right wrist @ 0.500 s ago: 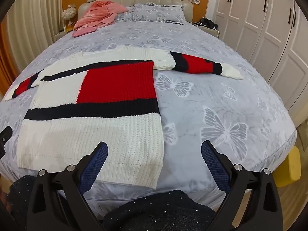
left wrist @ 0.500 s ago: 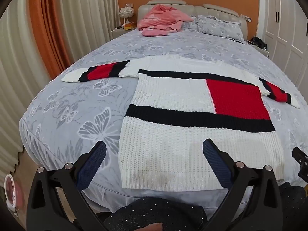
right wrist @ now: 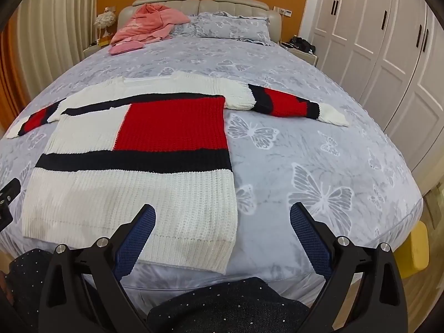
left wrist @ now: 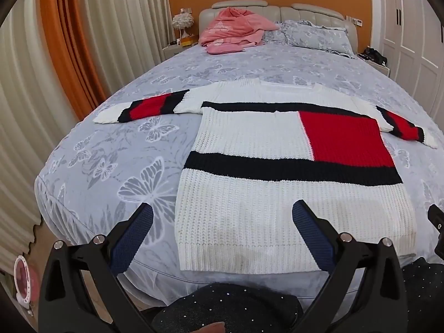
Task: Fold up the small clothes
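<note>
A white knit sweater (left wrist: 263, 144) with black bands and a red block lies flat on the bed, hem toward me, both sleeves spread out sideways. It also shows in the right wrist view (right wrist: 138, 172). Its left sleeve (left wrist: 144, 108) and right sleeve (right wrist: 294, 104) have red and black stripes. My left gripper (left wrist: 222, 219) is open and empty, held above the hem's left part. My right gripper (right wrist: 222, 219) is open and empty, above the hem's right corner and the bedspread beside it.
The bed (left wrist: 116, 172) has a grey butterfly-print cover. A pink garment pile (left wrist: 233, 32) and pillows (left wrist: 313, 36) lie by the headboard. Curtains (left wrist: 63, 63) hang on the left, white wardrobe doors (right wrist: 383, 44) stand on the right. A yellow stool (right wrist: 417, 249) sits by the bed corner.
Both grippers have edged slightly forward toward the sweater's hem. They stay open, and the sweater has not moved.
</note>
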A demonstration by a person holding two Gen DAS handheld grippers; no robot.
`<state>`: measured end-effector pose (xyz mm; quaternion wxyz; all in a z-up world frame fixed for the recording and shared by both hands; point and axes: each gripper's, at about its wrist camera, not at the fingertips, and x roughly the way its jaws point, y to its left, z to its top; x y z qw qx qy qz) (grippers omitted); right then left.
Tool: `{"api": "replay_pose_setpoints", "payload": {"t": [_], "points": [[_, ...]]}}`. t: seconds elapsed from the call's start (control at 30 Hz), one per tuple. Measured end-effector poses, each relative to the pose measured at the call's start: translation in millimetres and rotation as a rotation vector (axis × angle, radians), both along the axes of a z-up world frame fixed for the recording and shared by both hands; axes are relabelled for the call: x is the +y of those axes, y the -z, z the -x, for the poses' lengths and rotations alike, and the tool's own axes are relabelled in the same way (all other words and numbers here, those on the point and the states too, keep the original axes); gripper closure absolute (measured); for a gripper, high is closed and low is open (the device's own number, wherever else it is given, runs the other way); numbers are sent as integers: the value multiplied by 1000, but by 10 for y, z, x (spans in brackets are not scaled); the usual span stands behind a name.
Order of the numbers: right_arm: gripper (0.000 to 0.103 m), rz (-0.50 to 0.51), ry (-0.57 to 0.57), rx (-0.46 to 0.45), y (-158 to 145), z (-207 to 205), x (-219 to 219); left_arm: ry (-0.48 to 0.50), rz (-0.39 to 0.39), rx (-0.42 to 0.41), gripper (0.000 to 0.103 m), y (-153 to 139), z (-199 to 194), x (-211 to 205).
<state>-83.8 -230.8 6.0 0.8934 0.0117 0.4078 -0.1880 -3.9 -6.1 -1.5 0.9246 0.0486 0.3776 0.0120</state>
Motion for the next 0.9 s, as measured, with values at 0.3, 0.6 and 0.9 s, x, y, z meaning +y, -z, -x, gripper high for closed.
{"api": "replay_pose_setpoints", "payload": {"t": [0.3,0.6,0.9], "points": [[7,-7,4,-1,15,2,-26,-1,-13,-10,5,-21,24,-8],[7,-9,6,-1,14,6,-35,5,-24,-12,5,-14,21,-36],[7,-2,20,18,20,-4,-44,6,-27,-10,5,-15,17,-39]]}}
